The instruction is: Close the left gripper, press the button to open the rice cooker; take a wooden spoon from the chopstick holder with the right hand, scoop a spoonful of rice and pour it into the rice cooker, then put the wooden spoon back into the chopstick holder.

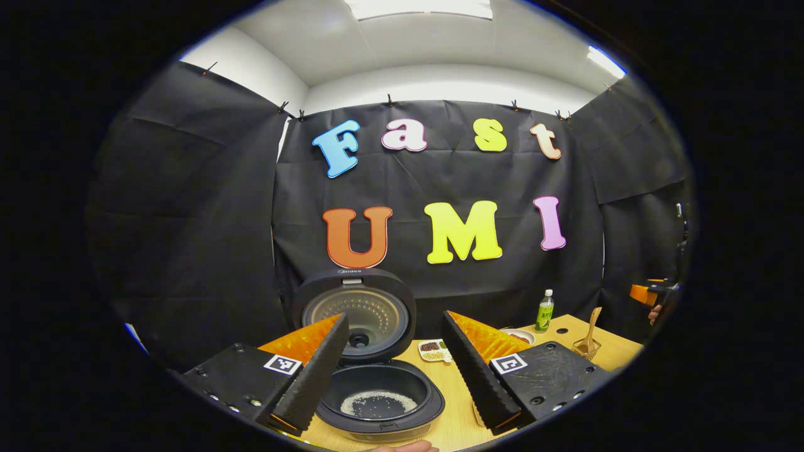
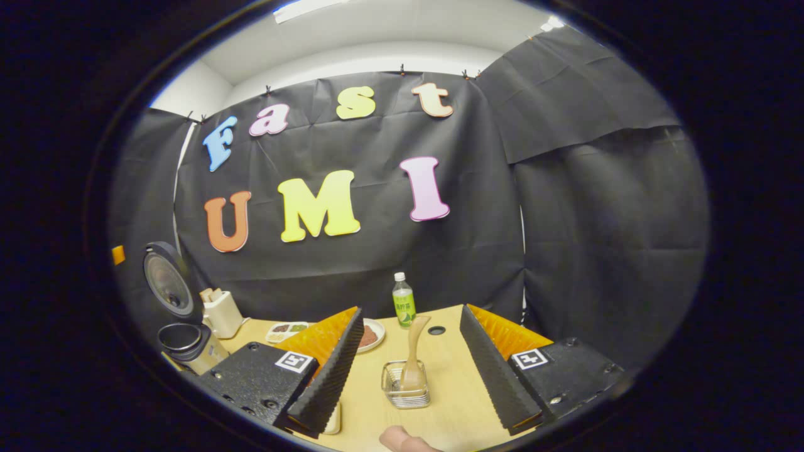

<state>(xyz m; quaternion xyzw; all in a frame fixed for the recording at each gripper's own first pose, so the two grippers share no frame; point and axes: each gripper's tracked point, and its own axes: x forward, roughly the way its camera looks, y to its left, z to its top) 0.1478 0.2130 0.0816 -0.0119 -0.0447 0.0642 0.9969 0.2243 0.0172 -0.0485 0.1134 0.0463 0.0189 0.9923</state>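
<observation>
1. In the left gripper view my left gripper (image 1: 392, 376) hung over the rice cooker (image 1: 377, 402) with its jaws wide and nothing between them.
2. The cooker's round lid (image 1: 355, 311) stood upright behind the dark pot, and a thin patch of pale rice grains (image 1: 377, 403) lay on the pot's bottom.
3. The cooker sat near the front edge of the wooden table (image 1: 452, 420); bare board ran to its right.
4. Beyond the cooker, toward the black cloth wall, I saw a small divided dish (image 1: 434, 350) and a green bottle (image 1: 544, 311) farther right.
5. Far right of the cooker, the wooden spoon (image 1: 592, 329) stood handle-up in the chopstick holder (image 1: 587, 347), close to the table's right edge.
6. In the right gripper view my right gripper (image 2: 408, 380) had its jaws wide, apart from the wire-mesh holder (image 2: 406, 384) that showed between them.
7. The spoon (image 2: 414, 358) leaned slightly in that holder, smooth and light-grained.
8. The cooker (image 2: 182, 339) stood well left of the holder, by the table's left edge.
</observation>
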